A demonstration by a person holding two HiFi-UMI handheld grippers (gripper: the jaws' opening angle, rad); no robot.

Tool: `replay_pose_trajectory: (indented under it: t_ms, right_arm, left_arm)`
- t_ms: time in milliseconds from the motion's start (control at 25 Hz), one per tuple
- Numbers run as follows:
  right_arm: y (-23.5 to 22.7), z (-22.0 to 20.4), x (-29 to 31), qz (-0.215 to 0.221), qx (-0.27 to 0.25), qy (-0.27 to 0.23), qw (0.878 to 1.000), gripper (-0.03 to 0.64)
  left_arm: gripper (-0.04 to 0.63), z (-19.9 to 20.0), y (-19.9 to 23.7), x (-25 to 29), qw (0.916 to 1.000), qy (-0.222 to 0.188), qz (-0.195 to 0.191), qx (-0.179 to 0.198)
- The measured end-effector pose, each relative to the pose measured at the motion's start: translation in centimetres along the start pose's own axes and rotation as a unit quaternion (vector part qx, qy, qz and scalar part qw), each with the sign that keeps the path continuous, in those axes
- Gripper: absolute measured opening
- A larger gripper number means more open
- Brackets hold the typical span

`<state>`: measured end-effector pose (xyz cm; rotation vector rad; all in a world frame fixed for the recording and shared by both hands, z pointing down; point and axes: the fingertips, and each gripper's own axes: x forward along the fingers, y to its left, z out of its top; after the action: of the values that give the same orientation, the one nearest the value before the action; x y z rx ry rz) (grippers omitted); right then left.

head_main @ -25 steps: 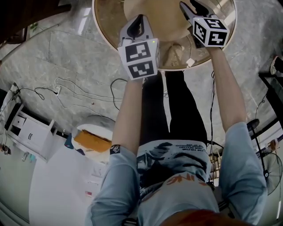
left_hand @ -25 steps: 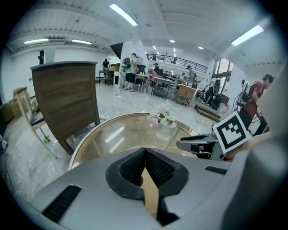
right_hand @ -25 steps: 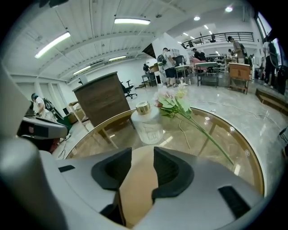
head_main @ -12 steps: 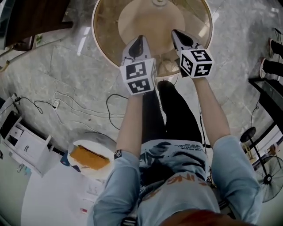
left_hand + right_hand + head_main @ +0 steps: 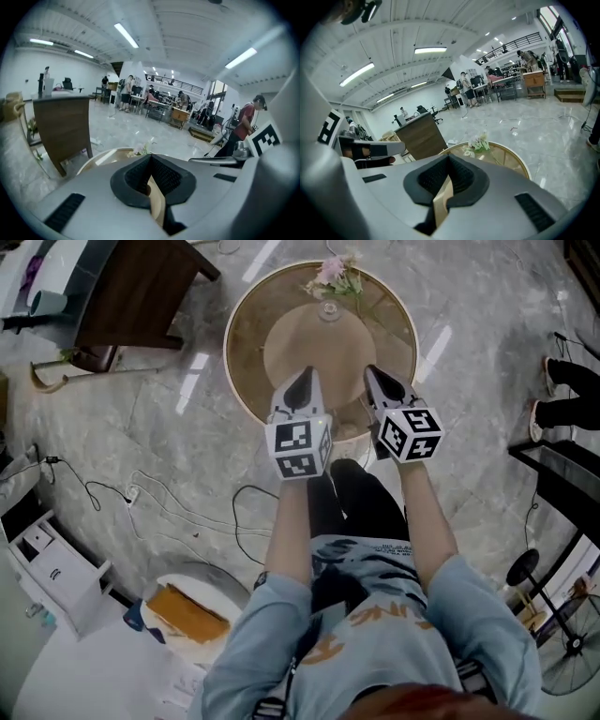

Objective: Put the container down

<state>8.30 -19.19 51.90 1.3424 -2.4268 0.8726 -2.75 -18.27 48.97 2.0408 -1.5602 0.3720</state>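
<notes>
My left gripper (image 5: 302,381) and right gripper (image 5: 373,377) hang side by side over the near part of a round glass table (image 5: 246,343) with a tan disc base. Both are shut, with nothing between the pads. In the left gripper view the gripper (image 5: 150,161) has its black pads meeting in a seam, and the right gripper (image 5: 449,161) looks the same in its own view. I see no container in either gripper. A small glass vase of pale flowers (image 5: 330,273) stands at the table's far edge; the flowers (image 5: 143,149) (image 5: 478,142) show beyond the jaws.
A dark wooden cabinet (image 5: 141,287) stands beyond the table to the left. Cables (image 5: 159,507) trail over the marble floor. A white drawer unit (image 5: 52,559) and a white round tub with an orange sheet (image 5: 187,610) sit lower left. A black frame (image 5: 553,484) and fan (image 5: 567,634) are at right.
The head view has pulled back and now takes in the whole table and the flowers. Both grippers have drawn back toward the table's near edge and closer together.
</notes>
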Motion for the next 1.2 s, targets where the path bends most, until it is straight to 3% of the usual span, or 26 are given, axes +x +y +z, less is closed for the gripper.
replay_pose_trajectory:
  t_ms: [400, 520, 720, 880, 1200]
  right_arm:
    - [5.8, 14.0, -6.6, -0.004, -0.057, -0.097, 0.994, 0.011]
    - [7.5, 17.6, -8.7, -0.008, -0.068, -0.123, 0.990, 0.011]
    - [7.8, 23.6, -11.2, -0.018, -0.072, -0.161, 0.984, 0.011]
    - [12.2, 28.8, -13.0, 0.012, -0.102, -0.215, 0.971, 0.011]
    - [15.3, 31.8, -14.7, 0.002, -0.178, -0.243, 0.953, 0.011]
  left_arm:
    - [0.025, 15.8, -3.9, -7.6, 0.9918, -0.126, 0.020, 0.006]
    - [0.025, 19.7, -3.0, -10.3, 0.9865, -0.158, 0.040, -0.019]
    - [0.025, 22.8, -3.3, -13.5, 0.9802, -0.188, 0.061, 0.001]
    - [0.025, 24.9, -1.8, -15.8, 0.9746, -0.215, 0.062, 0.001]
    - [0.026, 28.5, -1.4, -18.3, 0.9641, -0.259, 0.051, 0.033]
